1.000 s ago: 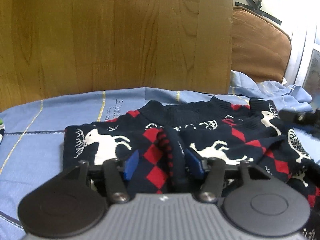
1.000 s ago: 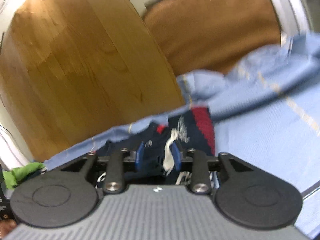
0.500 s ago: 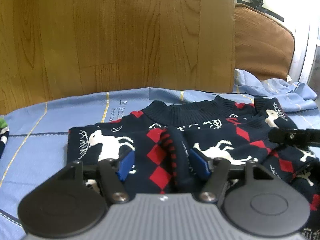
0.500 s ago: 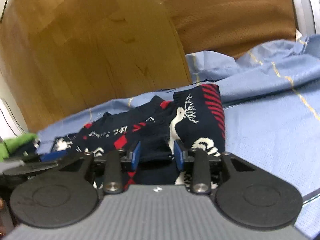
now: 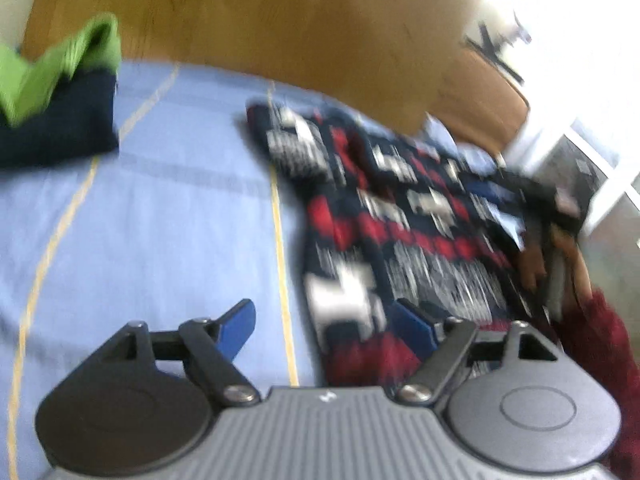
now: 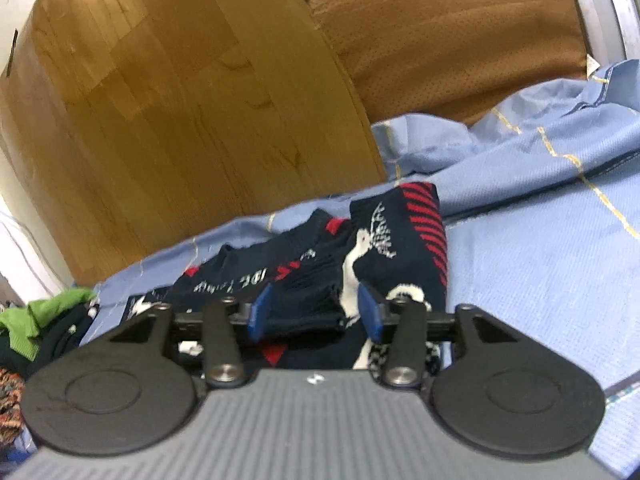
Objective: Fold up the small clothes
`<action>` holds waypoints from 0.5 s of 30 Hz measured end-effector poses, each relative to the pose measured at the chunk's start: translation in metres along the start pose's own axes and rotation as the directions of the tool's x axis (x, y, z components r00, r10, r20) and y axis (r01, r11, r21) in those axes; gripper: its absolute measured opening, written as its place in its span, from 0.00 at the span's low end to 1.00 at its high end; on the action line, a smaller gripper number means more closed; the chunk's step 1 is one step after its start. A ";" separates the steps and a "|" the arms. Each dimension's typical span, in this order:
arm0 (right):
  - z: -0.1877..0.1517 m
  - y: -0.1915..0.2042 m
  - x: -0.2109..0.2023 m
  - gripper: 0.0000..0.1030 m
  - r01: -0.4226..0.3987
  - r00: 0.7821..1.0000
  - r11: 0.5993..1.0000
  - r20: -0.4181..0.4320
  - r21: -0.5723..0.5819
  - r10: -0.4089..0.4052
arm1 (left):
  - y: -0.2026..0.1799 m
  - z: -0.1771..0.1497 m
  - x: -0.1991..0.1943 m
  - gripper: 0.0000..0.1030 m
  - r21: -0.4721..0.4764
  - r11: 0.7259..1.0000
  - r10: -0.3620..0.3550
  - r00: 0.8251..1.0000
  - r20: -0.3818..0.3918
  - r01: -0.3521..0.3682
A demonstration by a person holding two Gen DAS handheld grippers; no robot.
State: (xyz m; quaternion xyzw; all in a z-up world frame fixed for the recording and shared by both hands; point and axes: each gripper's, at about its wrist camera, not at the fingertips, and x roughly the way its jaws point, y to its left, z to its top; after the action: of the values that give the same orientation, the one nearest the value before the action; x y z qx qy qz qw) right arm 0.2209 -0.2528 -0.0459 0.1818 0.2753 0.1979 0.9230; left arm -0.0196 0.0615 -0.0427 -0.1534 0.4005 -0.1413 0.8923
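Observation:
A small navy sweater (image 5: 384, 216) with red diamonds and white reindeer lies on the light blue sheet (image 5: 168, 216). The left wrist view is blurred. My left gripper (image 5: 324, 324) is wide open at the sweater's near left edge, its right finger over the fabric and its left finger over bare sheet. My right gripper (image 6: 314, 314) is open around a raised fold of the sweater (image 6: 396, 240), and the jaws do not press it. The right gripper also shows in the left wrist view (image 5: 548, 208) at the sweater's far right side.
A green and navy pile of clothes (image 5: 56, 100) lies at the far left of the bed and shows in the right wrist view (image 6: 44, 324). A wooden headboard (image 6: 180, 92) and a brown cushion (image 6: 452, 36) stand behind. Rumpled sheet (image 6: 520, 152) lies at the right.
My left gripper has let go of the sweater's fold, opened wide and swung left and back. My right gripper has opened a little and stays at the sweater's right end.

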 end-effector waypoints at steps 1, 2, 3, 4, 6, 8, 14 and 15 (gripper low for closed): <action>0.001 0.000 -0.005 0.50 -0.011 1.000 1.000 -0.027 -0.002 0.011 | -0.001 -0.009 -0.002 0.77 0.002 1.000 -0.017 1.000 -0.019 0.017; 0.001 -0.001 -0.015 0.50 -0.041 0.998 0.999 -0.053 -0.009 0.040 | -0.003 -0.018 -0.007 0.79 0.010 0.999 -0.031 0.999 -0.017 0.032; -0.001 -0.002 -0.026 0.50 -0.077 0.994 0.997 -0.081 -0.018 0.075 | -0.006 -0.024 -0.011 0.80 0.013 0.999 -0.050 0.999 -0.021 0.050; -0.005 -0.004 -0.038 0.50 -0.106 0.989 0.994 -0.110 -0.026 0.102 | -0.007 -0.029 -0.013 0.79 0.006 0.997 -0.071 0.997 -0.029 0.071; -0.018 -0.010 -0.060 0.50 -0.123 0.982 0.991 -0.146 -0.042 0.116 | -0.010 -0.034 -0.015 0.64 -0.007 0.995 -0.100 0.994 -0.038 0.100; -0.036 -0.018 -0.073 0.46 -0.070 0.977 0.996 -0.207 -0.050 0.058 | -0.014 -0.035 -0.010 0.18 0.009 0.996 -0.088 0.994 -0.063 0.088; -0.063 -0.035 -0.154 0.35 0.069 0.991 0.997 -0.113 -0.018 -0.071 | -0.001 -0.034 -0.019 0.08 -0.041 0.998 -0.054 0.995 -0.079 0.051; -0.070 -0.033 -0.169 0.36 0.054 0.992 0.998 -0.112 -0.021 -0.056 | -0.001 -0.038 -0.023 0.09 -0.030 0.998 -0.055 0.996 -0.072 0.053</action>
State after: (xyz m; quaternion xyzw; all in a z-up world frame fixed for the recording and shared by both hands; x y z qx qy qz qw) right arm 0.0586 -0.3436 -0.0419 0.1542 0.3299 0.1850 0.9128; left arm -0.0633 0.0627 -0.0510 -0.1715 0.4301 -0.1653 0.8708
